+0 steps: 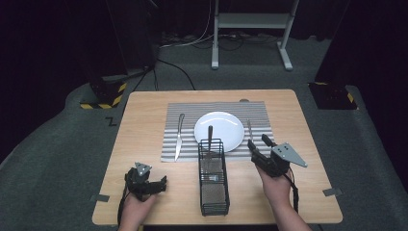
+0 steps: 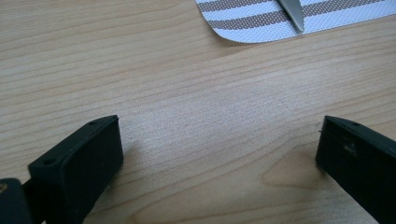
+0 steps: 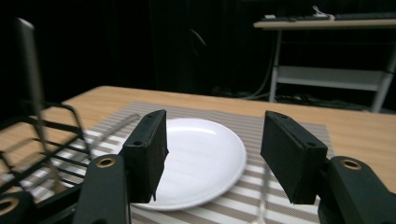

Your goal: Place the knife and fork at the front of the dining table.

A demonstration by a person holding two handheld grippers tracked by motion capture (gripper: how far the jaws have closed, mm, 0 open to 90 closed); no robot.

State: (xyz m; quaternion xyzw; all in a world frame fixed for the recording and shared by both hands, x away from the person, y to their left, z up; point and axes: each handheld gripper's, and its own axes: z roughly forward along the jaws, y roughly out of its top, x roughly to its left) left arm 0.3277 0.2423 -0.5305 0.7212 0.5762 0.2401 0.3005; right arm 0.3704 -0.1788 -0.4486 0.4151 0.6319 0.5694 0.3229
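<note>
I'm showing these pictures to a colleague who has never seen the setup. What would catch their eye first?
Probably the white plate at the centre of the striped placemat, with a knife lying to its left. Just in front stands a black wire basket with a utensil handle sticking up from it. The right gripper hovers open beside the plate, while the left gripper sits open low over the bare table.

A white stand (image 1: 250, 21) and loose cables (image 1: 192, 41) rest on grey carpet (image 1: 48, 144) behind the table (image 1: 144, 110).
</note>
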